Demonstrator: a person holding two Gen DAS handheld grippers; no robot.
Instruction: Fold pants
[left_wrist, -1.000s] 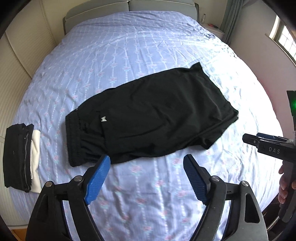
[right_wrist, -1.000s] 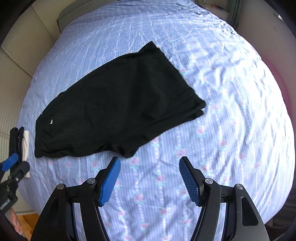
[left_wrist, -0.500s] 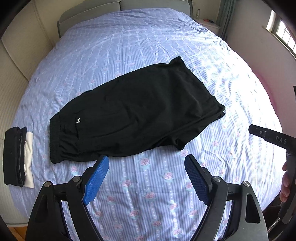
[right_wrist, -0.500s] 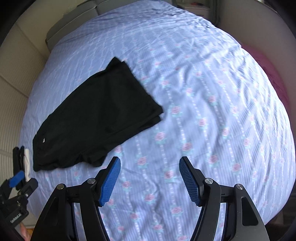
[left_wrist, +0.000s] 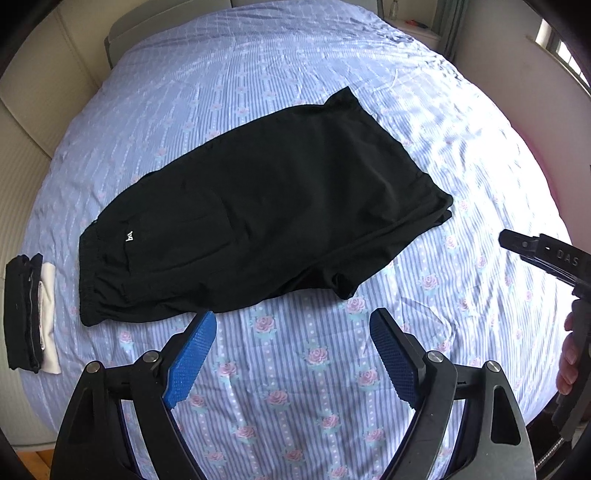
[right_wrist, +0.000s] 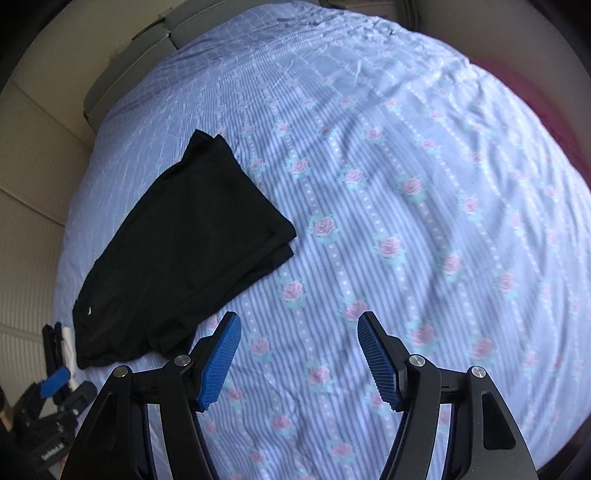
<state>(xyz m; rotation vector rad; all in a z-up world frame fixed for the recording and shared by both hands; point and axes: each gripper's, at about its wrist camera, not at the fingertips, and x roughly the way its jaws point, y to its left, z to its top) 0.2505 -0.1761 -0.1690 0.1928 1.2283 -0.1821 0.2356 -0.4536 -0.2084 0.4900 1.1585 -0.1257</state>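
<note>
My left claw (left_wrist: 291, 354) and right claw (right_wrist: 299, 356) both hang wide and empty, tilted steeply down over the near part of the bed (left_wrist: 295, 398). Just beyond them the black pants (left_wrist: 255, 236) lie flat, legs stacked, waistband left and hems far right. I judge the next fold pending: each claw must reach an end and pinch it.
</note>
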